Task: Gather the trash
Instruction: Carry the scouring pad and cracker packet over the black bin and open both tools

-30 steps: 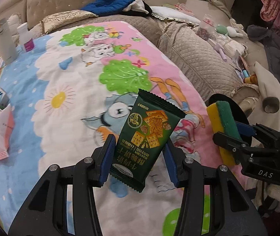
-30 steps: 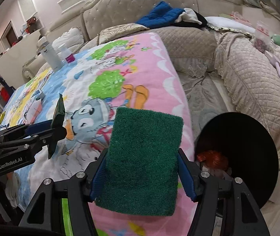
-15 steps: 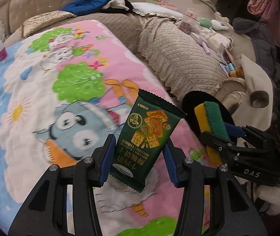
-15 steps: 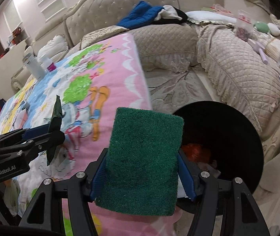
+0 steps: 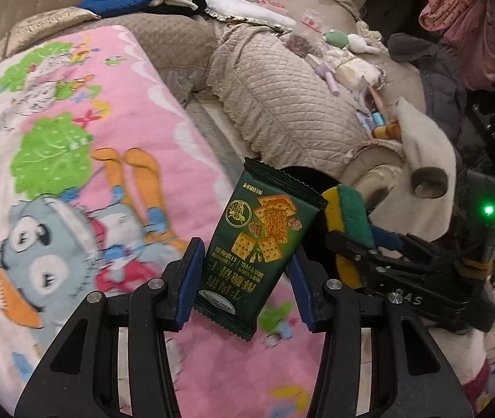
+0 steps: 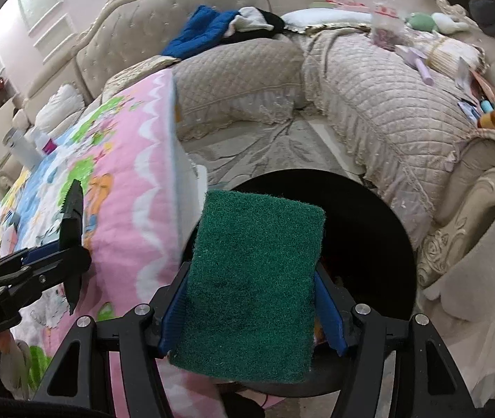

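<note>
Left wrist: biscuit packet (image 5: pixel 263 247) stands lengthwise, top tilted right.

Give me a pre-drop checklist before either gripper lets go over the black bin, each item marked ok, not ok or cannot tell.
1. Left gripper clamped on the green biscuit packet: ok, both pads press its sides.
2. Right gripper clamped on the green scouring sponge: ok.
3. Sponge over the black bin: ok, in the right wrist view the opening lies directly behind it.
4. Packet over the bin: not ok, in the left wrist view it hangs mostly over the pink cartoon blanket, with the bin only behind its top edge.
5. Room left in the bin: cannot tell, the inside is dark.
6. Grippers apart from each other: ok, a gap shows between them.
</note>
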Available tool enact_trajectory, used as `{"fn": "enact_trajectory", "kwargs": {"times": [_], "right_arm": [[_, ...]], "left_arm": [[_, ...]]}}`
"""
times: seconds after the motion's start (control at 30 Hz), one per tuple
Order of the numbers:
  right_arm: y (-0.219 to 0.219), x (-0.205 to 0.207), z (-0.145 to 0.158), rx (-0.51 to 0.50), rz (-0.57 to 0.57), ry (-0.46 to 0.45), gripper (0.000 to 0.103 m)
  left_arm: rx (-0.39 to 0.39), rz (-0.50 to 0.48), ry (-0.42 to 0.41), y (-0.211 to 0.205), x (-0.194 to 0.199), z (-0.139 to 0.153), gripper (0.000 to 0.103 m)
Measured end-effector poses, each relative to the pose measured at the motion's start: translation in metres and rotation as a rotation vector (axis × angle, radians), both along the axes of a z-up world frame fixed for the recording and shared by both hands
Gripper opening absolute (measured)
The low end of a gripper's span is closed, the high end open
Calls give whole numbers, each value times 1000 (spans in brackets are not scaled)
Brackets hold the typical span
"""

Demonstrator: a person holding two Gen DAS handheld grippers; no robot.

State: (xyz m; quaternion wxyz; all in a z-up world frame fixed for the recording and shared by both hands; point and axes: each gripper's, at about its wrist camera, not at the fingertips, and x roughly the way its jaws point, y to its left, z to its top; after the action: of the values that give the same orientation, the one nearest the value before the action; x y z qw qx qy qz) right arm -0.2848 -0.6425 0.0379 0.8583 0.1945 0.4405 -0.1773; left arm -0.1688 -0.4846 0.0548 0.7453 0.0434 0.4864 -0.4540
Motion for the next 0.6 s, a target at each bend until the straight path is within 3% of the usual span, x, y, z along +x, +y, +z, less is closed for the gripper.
{"fn": "enact_trajectory", "kwargs": {"times": [0.13, 0.17, 0.2, 0.3, 0.6], "right_arm": [[-13, -3, 1, -6, -33, -6, 64], [-17, -5, 1, -5, -44, -12, 65], [-19, -6, 2, -4, -53, -17, 67], [-28, -12, 6, 12, -87, -53, 80], [-24, -11, 2, 43, -81, -55, 84]], "left_arm": [[-69, -15, 69, -9, 3, 1, 48], [-82, -19, 87, -11, 3, 1, 54], [-94, -21, 101, -12, 3, 1, 61], [-124, -31, 115, -13, 3, 4, 69], [-70, 8, 75, 2, 6, 2, 69]]}}
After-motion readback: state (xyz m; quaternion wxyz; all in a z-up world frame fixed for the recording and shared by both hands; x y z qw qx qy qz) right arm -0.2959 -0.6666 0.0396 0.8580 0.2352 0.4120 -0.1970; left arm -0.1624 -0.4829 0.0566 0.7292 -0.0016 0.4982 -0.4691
